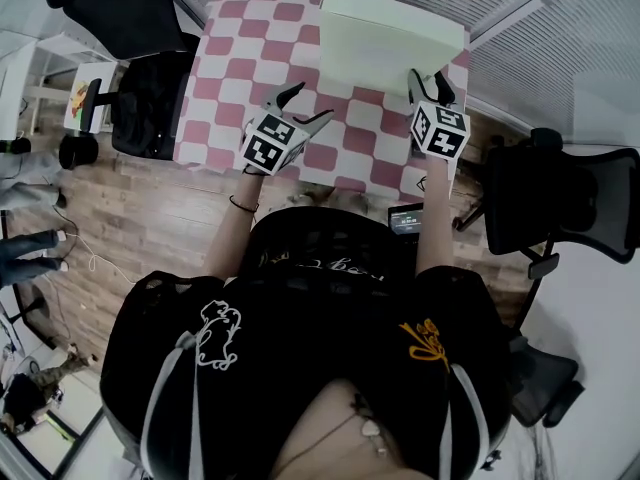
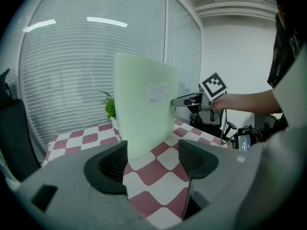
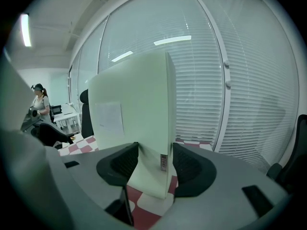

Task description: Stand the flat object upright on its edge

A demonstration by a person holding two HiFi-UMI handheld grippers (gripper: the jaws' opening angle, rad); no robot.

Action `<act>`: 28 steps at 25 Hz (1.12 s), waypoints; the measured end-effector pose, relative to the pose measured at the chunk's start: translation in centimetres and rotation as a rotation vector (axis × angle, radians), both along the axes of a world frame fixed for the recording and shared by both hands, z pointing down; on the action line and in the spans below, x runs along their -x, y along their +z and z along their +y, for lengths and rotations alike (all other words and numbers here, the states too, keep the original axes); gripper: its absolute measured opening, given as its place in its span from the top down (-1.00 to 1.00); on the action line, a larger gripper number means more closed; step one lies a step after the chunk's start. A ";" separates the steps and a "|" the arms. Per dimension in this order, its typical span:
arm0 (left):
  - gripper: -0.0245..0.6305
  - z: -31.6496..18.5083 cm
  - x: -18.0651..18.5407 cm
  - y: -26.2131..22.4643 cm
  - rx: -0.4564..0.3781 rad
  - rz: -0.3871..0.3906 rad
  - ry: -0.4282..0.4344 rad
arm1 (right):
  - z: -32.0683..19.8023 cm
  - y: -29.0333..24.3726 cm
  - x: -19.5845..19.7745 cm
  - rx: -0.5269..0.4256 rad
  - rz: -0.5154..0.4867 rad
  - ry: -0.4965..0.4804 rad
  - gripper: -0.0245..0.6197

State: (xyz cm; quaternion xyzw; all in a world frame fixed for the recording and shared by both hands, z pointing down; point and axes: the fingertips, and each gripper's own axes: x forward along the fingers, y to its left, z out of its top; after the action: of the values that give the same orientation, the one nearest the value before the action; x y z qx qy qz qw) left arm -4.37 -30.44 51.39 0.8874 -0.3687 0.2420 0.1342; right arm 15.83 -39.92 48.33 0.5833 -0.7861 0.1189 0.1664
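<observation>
right gripper view: upright board (image 3: 132, 104) in right gripper (image 3: 156, 163) (left gripper (image 2: 152, 158) empty)

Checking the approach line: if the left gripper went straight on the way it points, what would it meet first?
Most likely the upright pale green board, near its bottom corner; the right gripper clamps one edge of it. The left gripper is open and empty. Depth is unclear.

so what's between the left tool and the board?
Only bare checkered tablecloth. The left gripper view shows the left tool open, empty, stopped short of the upright board.
</observation>
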 end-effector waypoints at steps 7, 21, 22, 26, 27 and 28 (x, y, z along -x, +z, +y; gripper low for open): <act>-0.07 1.6 0.8 -0.9 -0.008 0.045 -0.007 | 1.4 -1.2 -0.4 -0.014 -0.017 0.051 0.23; 0.09 7.0 2.8 -2.4 -0.044 0.105 0.083 | 12.1 -1.6 7.2 0.006 -0.039 -0.022 0.23; 0.10 7.5 3.1 -2.5 -0.047 0.107 0.091 | 13.0 -1.5 7.9 0.010 -0.042 -0.024 0.23; 0.11 9.7 4.3 -2.7 -0.050 0.122 0.127 | 16.2 -0.7 10.4 0.022 -0.068 -0.004 0.24; 0.11 10.2 4.6 -2.6 -0.049 0.124 0.134 | 17.0 -0.5 10.8 0.026 -0.076 0.007 0.24; 0.11 10.6 5.0 -2.5 -0.048 0.125 0.138 | 17.7 -0.3 11.1 0.029 -0.083 0.019 0.24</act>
State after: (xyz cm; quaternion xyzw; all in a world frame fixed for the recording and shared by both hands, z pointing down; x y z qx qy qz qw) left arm -9.41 -19.81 48.87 0.9270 -0.3034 0.1859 0.1186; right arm 4.70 -22.23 48.01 0.5826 -0.7851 0.1560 0.1410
